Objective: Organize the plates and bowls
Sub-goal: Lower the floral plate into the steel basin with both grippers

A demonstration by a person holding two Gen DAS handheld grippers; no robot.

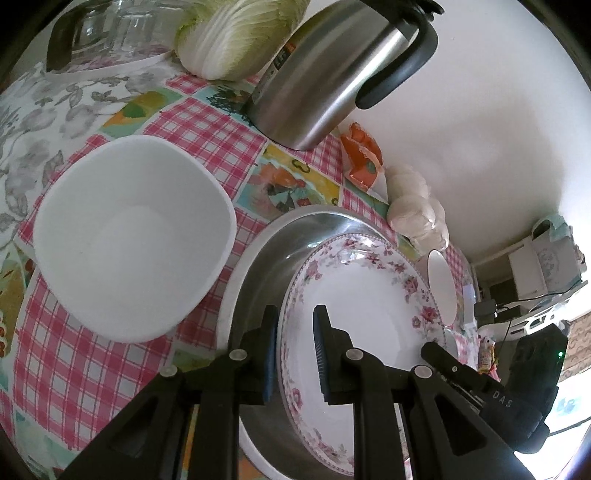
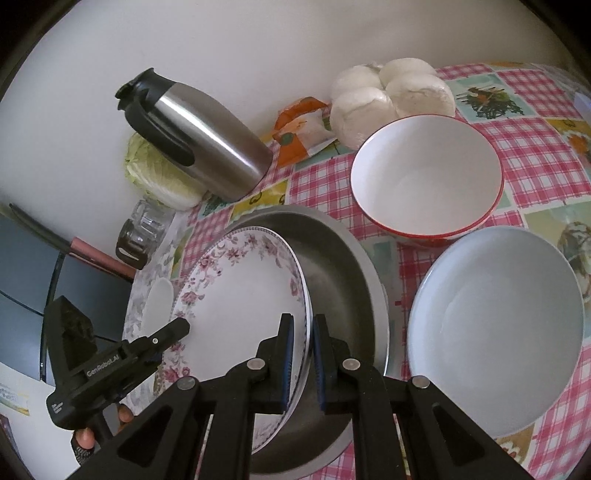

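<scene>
A floral-rimmed white plate (image 1: 369,302) (image 2: 240,306) is held tilted over a steel basin (image 1: 273,254) (image 2: 332,266), gripped on opposite edges. My left gripper (image 1: 295,321) is shut on its near rim; in the right wrist view it shows at the plate's left edge (image 2: 173,332). My right gripper (image 2: 303,326) is shut on the opposite rim and appears at the right in the left wrist view (image 1: 439,356). A white square bowl (image 1: 133,236) sits left of the basin. A red-rimmed bowl (image 2: 424,177) and a pale blue bowl (image 2: 495,325) sit to the right.
On the checked tablecloth (image 1: 192,122) stand a steel thermos jug (image 1: 325,81) (image 2: 207,140), a napa cabbage (image 1: 236,37), a glass jug on a tray (image 1: 110,33), an orange packet (image 1: 362,158) and bagged white buns (image 2: 388,96). A wall is close behind them.
</scene>
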